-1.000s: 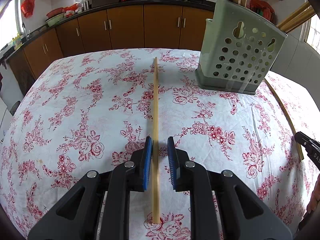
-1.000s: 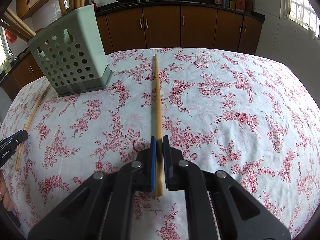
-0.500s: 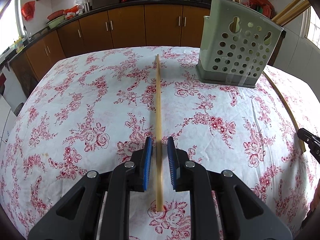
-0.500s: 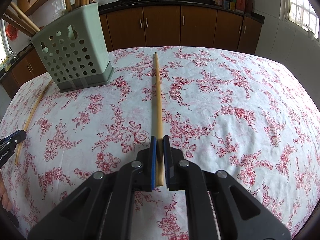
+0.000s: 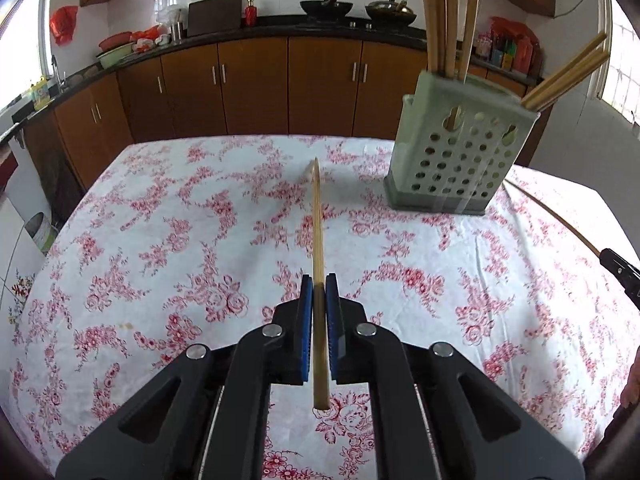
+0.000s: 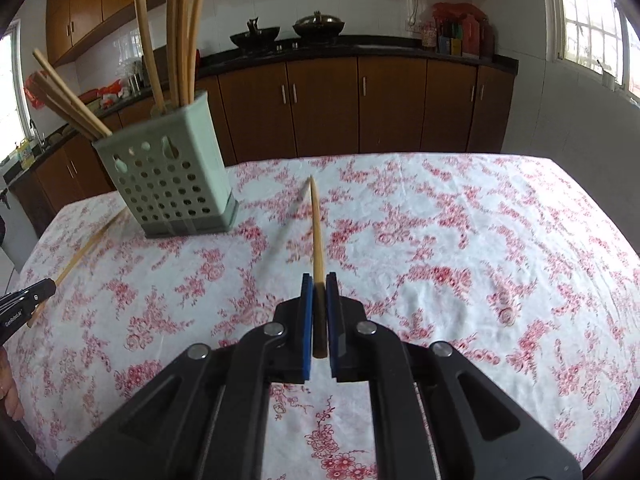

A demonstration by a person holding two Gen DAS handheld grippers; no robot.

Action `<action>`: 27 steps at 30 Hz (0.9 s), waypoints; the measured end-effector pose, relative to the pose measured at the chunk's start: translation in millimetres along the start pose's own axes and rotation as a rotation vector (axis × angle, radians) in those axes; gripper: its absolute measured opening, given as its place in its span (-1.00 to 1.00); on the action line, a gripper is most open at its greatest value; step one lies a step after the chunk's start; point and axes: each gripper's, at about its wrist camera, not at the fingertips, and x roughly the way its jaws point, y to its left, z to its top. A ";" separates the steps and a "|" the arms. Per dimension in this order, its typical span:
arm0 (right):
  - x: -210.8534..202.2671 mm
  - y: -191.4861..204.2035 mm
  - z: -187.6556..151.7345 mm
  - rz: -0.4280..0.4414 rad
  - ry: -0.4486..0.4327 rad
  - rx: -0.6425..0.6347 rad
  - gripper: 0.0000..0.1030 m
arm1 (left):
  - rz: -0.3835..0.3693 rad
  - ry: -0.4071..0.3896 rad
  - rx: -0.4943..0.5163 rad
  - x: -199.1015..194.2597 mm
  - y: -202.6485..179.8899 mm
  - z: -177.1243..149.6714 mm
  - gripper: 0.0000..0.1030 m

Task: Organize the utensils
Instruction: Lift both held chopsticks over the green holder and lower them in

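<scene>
In the left wrist view, my left gripper [image 5: 319, 284] has its jaws closing, blue pads pressed on a wooden chopstick [image 5: 317, 220] held clear of the floral tablecloth [image 5: 160, 240]. In the right wrist view, my right gripper [image 6: 319, 282] is shut on a second chopstick [image 6: 317, 232], also lifted, with its shadow on the cloth to the left. The pale green perforated utensil holder [image 5: 452, 160] stands upright at the far right of the left view. In the right view the holder [image 6: 168, 184] is at the far left, with several chopsticks standing in it.
The table's far edge faces brown kitchen cabinets [image 5: 256, 88] under a dark counter with pans. The right hand's tool tip [image 5: 620, 274] shows at the left view's right edge. The left hand's tool tip [image 6: 28, 300] and part of a hand show at the right view's left edge.
The left jaws have shut onto the chopstick that lay between them. Both grippers have risen, lifting their chopsticks off the cloth, and now look more level toward the cabinets.
</scene>
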 end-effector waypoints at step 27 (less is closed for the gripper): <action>-105.4 14.9 75.7 0.133 -0.311 0.028 -0.86 | -0.132 -0.312 -0.055 -107.7 4.9 71.4 -0.87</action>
